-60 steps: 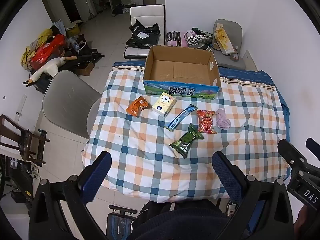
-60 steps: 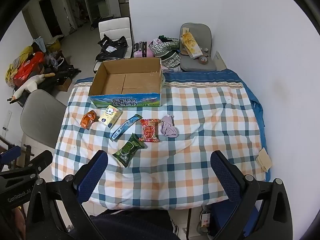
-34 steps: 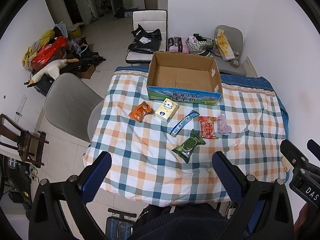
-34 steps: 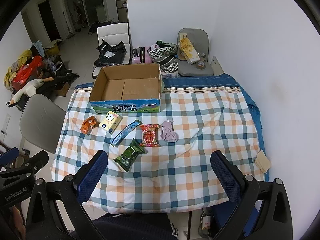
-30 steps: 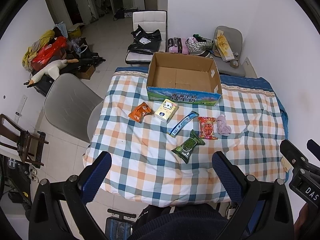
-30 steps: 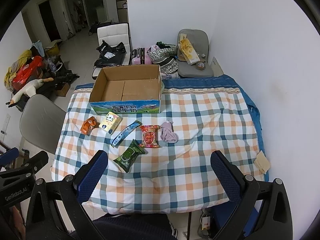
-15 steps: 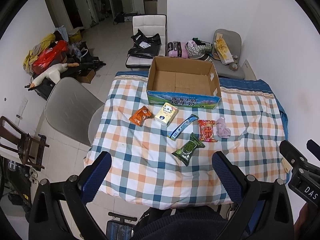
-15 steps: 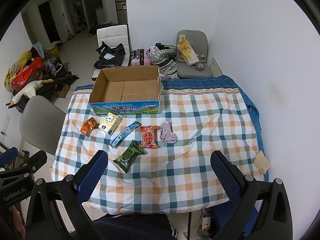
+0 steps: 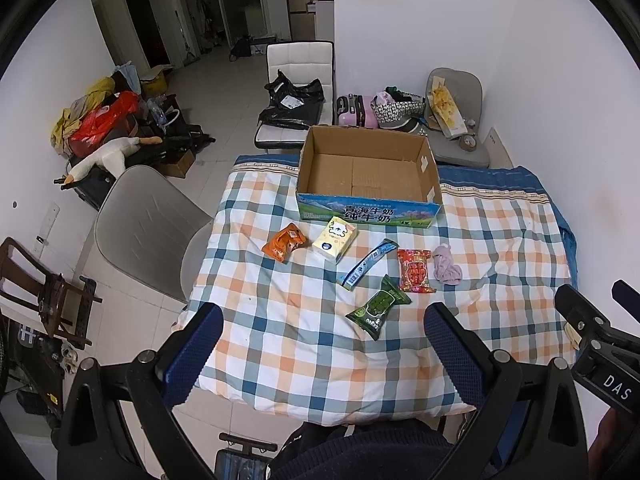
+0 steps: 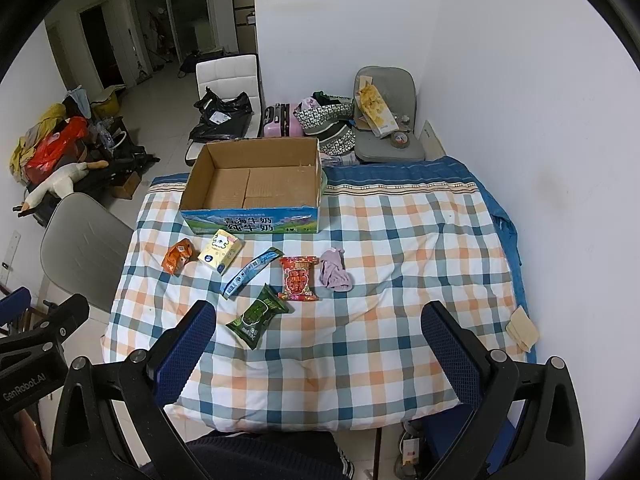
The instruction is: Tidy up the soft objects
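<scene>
Checked cloth (image 9: 304, 344): covers the counter.
Box (image 9: 368, 178): cardboard, at the far side, nothing inside.
Soft things: orange pack (image 9: 283, 242), yellow tissues (image 9: 335, 238), blue stick (image 9: 367, 264), red pack (image 9: 414, 271), green pack (image 9: 378, 307), pink cloth (image 9: 446, 264), in front of the box.
Left gripper (image 9: 324, 350): jaws wide apart, holding nothing.
Right gripper (image 10: 318, 346): the same.

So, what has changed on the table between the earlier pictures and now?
Only the viewpoint: both cameras have drawn back and up, so the table looks smaller. Nothing was grasped or released; the left hand-held gripper and right hand-held gripper stay open and empty. The packets, the purple cloth and the empty cardboard box lie as before.
</scene>
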`<state>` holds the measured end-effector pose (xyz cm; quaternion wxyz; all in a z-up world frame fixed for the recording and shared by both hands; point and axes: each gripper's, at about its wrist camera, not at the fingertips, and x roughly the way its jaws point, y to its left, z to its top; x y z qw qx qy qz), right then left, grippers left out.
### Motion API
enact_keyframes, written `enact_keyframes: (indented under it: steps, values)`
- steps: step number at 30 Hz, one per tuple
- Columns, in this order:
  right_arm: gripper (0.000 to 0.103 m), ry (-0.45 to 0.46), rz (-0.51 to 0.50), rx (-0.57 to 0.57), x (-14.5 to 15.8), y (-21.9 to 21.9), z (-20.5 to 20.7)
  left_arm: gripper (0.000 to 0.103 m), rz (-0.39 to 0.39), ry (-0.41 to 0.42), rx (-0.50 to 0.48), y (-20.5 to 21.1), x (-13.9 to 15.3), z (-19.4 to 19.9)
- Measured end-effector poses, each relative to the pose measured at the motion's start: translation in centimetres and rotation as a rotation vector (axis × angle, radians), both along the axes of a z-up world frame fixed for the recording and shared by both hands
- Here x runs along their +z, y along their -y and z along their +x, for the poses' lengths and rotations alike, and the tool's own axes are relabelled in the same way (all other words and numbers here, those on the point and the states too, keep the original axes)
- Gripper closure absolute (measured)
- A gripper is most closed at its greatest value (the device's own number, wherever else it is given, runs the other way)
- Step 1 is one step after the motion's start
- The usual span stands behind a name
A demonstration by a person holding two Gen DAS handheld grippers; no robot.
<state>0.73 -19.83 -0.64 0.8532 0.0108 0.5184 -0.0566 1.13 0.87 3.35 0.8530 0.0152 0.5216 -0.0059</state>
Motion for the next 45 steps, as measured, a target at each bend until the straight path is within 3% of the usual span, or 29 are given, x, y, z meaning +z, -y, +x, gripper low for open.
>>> enact_keyframes:
  steps: [36, 41, 45]
  values:
    - [0.000, 0.011, 0.007, 0.004, 0.4, 0.0, -0.2, 0.000, -0.004, 0.004, -0.003, -0.2, -0.2, -0.7]
    - [0.000, -0.004, 0.027, 0.004, -0.1, -0.7, 1.6, 0.000, -0.023, -0.003, 0.008, -0.2, -1.5, 0.8]
    - [0.000, -0.039, 0.047, -0.008, -2.5, -0.4, 3.1, 0.000, -0.035, -0.044, 0.020, -0.2, -4.8, 3.2]
